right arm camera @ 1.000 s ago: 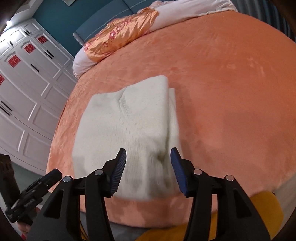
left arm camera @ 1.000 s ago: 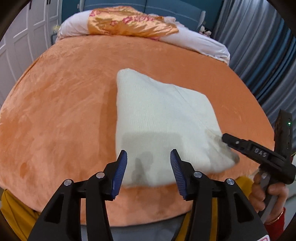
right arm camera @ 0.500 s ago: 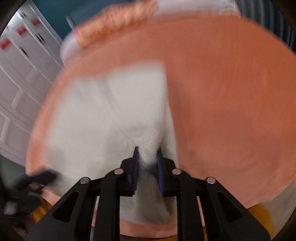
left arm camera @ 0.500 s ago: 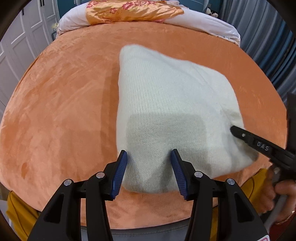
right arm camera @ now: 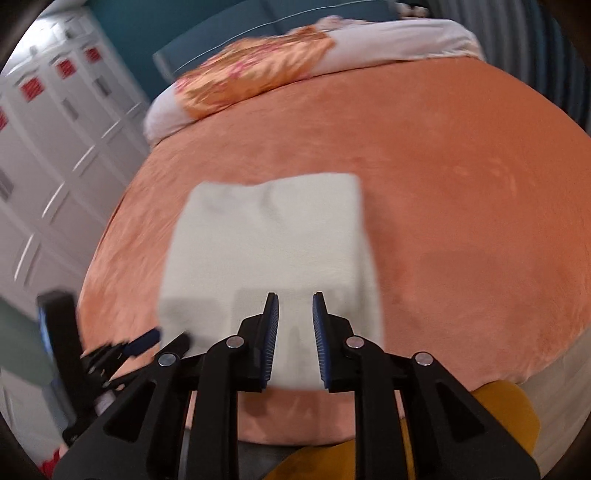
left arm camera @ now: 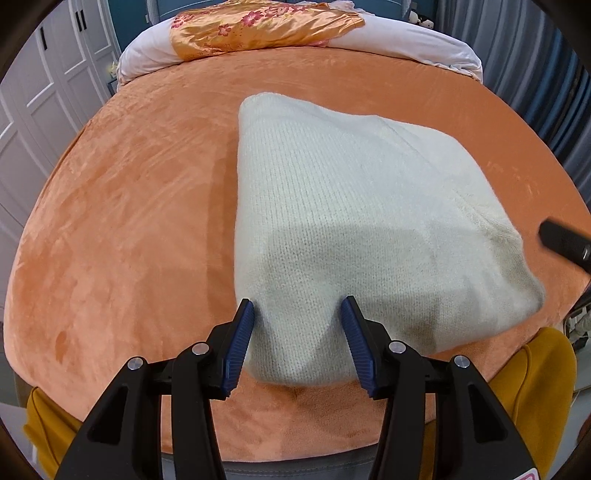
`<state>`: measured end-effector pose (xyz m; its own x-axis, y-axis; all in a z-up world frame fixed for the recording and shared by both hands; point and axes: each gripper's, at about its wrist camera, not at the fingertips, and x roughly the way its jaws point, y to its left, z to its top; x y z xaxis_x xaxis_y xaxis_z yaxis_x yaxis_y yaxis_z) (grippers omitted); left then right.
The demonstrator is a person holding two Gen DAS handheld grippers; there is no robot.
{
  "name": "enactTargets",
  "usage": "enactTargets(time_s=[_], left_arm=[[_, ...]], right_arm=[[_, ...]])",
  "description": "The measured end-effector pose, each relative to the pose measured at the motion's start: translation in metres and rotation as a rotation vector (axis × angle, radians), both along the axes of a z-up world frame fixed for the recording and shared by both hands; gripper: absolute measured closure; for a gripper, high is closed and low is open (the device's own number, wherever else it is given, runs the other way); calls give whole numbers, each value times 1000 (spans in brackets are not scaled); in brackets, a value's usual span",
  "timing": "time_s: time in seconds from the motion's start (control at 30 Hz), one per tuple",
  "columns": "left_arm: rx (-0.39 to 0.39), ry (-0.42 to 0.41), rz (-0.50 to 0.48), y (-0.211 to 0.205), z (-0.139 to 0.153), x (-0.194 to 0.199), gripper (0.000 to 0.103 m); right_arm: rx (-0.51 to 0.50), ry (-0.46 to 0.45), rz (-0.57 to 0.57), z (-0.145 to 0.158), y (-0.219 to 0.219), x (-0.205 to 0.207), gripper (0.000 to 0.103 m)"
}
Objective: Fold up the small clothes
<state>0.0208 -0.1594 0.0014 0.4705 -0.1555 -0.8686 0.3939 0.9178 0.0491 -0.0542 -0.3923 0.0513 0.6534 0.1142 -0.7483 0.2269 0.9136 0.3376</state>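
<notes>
A cream knitted sweater (left arm camera: 351, 221) lies folded into a rough square on the orange bed cover (left arm camera: 129, 221). My left gripper (left arm camera: 297, 325) is open, low over the near left corner, with that corner between its blue pads. In the blurred right wrist view the sweater (right arm camera: 266, 240) lies flat ahead. My right gripper (right arm camera: 295, 325) hangs over its near right edge with jaws nearly closed. White knit shows through the narrow gap, and the blur hides whether the pads pinch it. In the left wrist view one black finger (left arm camera: 565, 243) of the right gripper sits just off the sweater's right edge.
An orange flowered pillow (left arm camera: 258, 29) and a white pillow (left arm camera: 406, 40) lie at the head of the bed. White wardrobe doors (right arm camera: 44, 166) stand to the left and grey curtains (left arm camera: 546, 74) to the right. A person's yellow clothing (left arm camera: 546, 369) shows at the bed's near edge.
My right gripper closed on the sweater's near right edge, then drew back and up, and that corner shifted a little to the right. My left gripper sank until its fingers straddled the near left corner.
</notes>
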Motion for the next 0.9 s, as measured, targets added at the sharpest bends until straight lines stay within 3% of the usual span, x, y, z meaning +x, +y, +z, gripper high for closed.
enactTargets(time_s=[0.17, 0.27, 0.4, 0.47, 0.5, 0.6, 0.67, 0.8, 0.9], left_arm=[[6, 17, -3, 0, -4, 2, 53], [3, 22, 4, 4, -7, 2, 50], [-53, 43, 18, 15, -3, 3, 50], [-91, 49, 27, 22, 2, 1, 50], [-100, 48, 29, 26, 5, 0, 50], [-103, 19, 28, 37, 16, -6, 50], [-98, 5, 36, 47, 21, -8, 50], [-123, 22, 59, 65, 23, -11, 50], [-125, 31, 68, 72, 20, -12, 50]], right_arm=[[-91, 223, 65, -71, 31, 27, 87], [-141, 213, 79, -59, 38, 26, 86], [-23, 85, 23, -20, 9, 16, 81], [13, 55, -41, -13, -16, 14, 65], [17, 64, -67, -13, -24, 15, 60], [83, 110, -144, -25, -55, 8, 59], [190, 110, -160, -33, -65, -3, 53], [368, 123, -151, -53, -65, -16, 52], [342, 151, -153, -60, -58, -13, 52]])
